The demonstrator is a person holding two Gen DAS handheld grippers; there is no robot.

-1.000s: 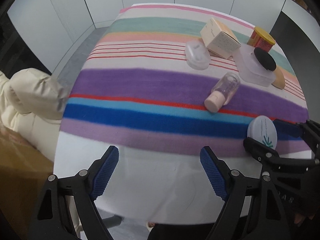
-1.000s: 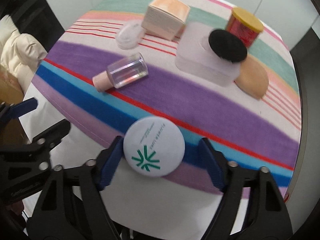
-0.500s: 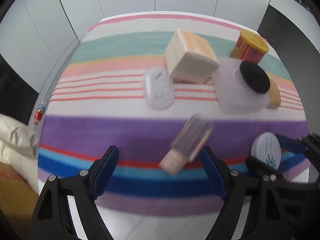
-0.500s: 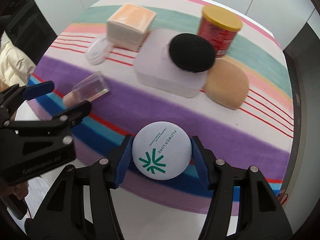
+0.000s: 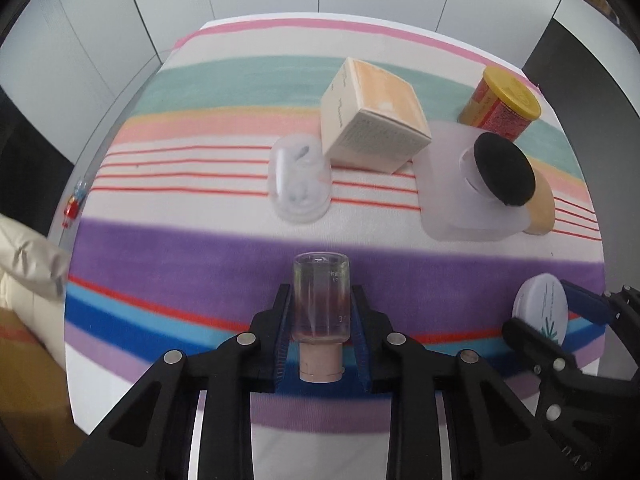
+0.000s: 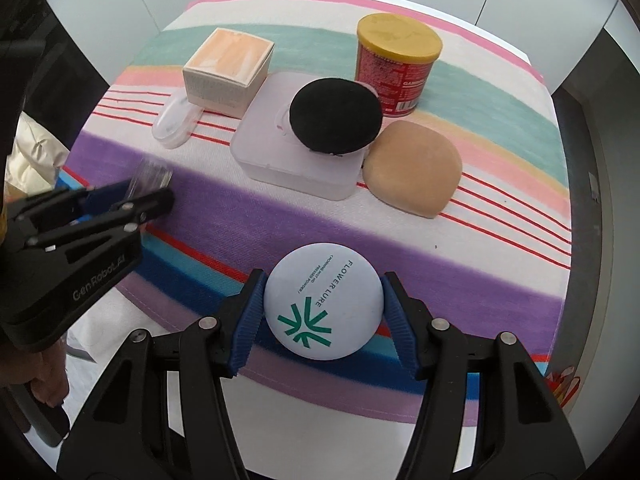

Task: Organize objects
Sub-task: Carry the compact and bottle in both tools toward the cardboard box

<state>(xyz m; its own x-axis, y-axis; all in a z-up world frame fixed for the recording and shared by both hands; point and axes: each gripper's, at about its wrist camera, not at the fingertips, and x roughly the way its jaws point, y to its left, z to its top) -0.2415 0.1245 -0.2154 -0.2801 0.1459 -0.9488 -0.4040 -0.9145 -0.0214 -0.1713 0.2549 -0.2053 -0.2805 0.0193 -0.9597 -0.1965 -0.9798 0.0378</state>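
A tabletop (image 6: pixel 500 240) under a striped cloth (image 5: pixel 208 252) carries the things. On the cloth lie a clear oval case (image 5: pixel 300 180), a cream box (image 5: pixel 372 124) tilted against it, a translucent lidded tub (image 6: pixel 280 148), a tan sponge (image 6: pixel 412 168) just beside the tub, and a red can with a yellow lid (image 6: pixel 394 64) standing upright behind them.

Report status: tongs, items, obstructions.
Left tongs shut on clear bottle. Right tongs shut on white compact. Nothing blocking either.
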